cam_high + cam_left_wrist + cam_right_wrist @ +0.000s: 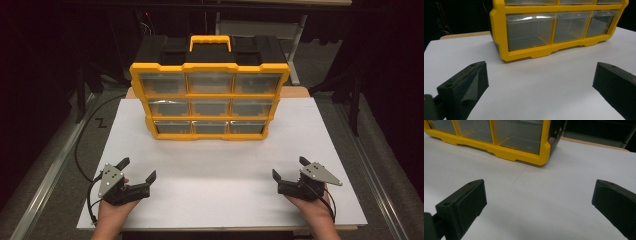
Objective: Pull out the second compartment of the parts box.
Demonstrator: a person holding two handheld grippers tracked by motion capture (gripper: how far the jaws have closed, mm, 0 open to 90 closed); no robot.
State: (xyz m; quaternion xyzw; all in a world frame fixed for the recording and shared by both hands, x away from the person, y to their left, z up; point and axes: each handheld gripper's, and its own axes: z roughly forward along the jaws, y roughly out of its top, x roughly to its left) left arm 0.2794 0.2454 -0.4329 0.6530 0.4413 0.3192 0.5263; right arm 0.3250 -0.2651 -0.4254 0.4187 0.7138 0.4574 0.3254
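Both the left gripper (138, 169) and right gripper (290, 167) are sitting wide apart, empty, with the drawer organizer (210, 100) straight ahead, centered between the 2.

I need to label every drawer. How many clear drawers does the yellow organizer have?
9 drawers, three rows of three in the organizer: top row, middle row, bottom row. None looks hidden on its front.

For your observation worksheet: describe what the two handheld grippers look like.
Both the left gripper and the right gripper are black, each with two wedge-shaped jaws faced with dark foam pads. Each carries a grey three-cornered plate with small holes and trails a black cable. No sleeves show.
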